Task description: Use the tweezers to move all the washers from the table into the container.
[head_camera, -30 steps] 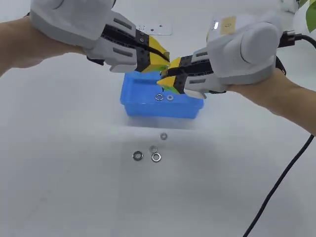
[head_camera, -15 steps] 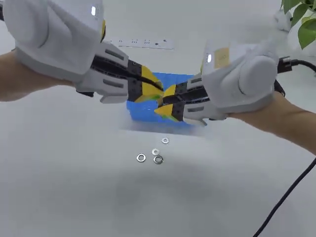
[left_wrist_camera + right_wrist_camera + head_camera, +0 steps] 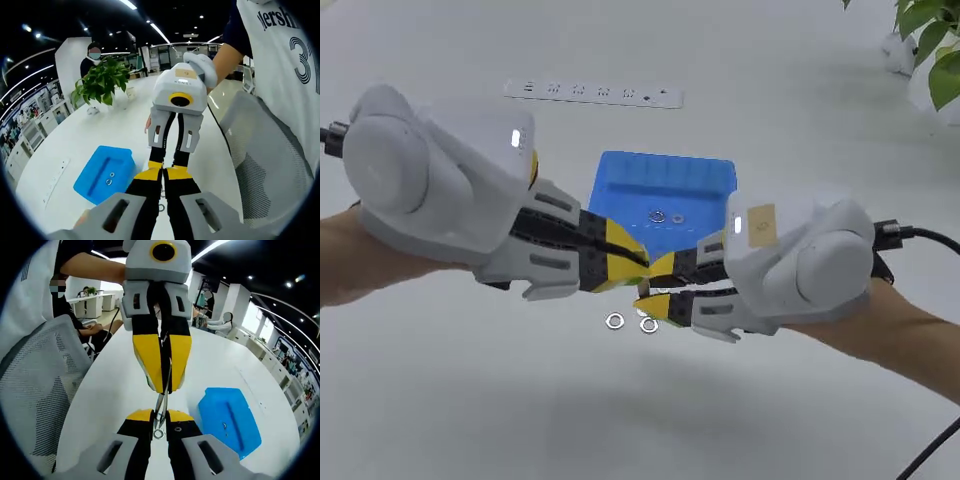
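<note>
1. Between the shut jaws of the left tool [image 3: 632, 268] the tweezers [image 3: 161, 402] are clamped. The right tool [image 3: 662, 282] is closed around their lower end, seemingly to press the tips together.
2. Just below the right tool's jaws, one washer [image 3: 158, 433] is met by the tweezer tips. Loose washers [image 3: 614, 321] are seen on the tabletop [image 3: 470, 400] beneath both tools.
3. Each washer is judged light, stiff, thin and slippery, so the ring is best pinched through its hole.
4. Beyond both tools the blue container [image 3: 620, 170] is seen, with two small rings lying inside.
</note>
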Demonstrator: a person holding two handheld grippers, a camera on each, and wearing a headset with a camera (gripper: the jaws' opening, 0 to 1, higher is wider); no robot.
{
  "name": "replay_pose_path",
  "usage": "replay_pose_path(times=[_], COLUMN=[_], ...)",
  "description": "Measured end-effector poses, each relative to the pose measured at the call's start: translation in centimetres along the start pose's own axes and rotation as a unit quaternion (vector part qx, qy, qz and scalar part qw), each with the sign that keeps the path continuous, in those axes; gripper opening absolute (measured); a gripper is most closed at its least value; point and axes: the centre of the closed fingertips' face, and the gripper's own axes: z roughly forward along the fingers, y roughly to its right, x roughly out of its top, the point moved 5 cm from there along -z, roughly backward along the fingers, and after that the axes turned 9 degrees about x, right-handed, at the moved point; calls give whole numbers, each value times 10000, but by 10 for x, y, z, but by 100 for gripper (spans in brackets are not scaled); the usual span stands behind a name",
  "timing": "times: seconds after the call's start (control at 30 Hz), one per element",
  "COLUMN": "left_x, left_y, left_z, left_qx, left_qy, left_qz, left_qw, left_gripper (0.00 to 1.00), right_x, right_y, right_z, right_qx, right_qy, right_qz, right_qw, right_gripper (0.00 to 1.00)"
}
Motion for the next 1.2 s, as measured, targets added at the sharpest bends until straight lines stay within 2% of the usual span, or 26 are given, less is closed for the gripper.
replay_pose_path(times=[0.17, 0.53, 0.73, 1.2], left_x=[-10, -17, -18, -23], left_y=[3, 7, 3, 1], left_z=[1, 7, 8, 16], left_qx=[-4, -77, -32, -35], left_qy=[-24, -80, -94, -210], left_qz=[-183, -262, -273, -264], left_qw=[9998, 9996, 9996, 9994], left_gripper=[6, 6, 6, 6], right_x=[-6, -15, -17, -25], right_y=[-6, -11, -6, -1], right_z=[4, 10, 10, 14], right_qx=[36, 30, -131, -124], right_qy=[-15, -6, 7, 54], right_qz=[123, 292, 312, 463], right_qw=[9999, 9996, 9994, 9988], right_gripper=[11, 11, 11, 11])
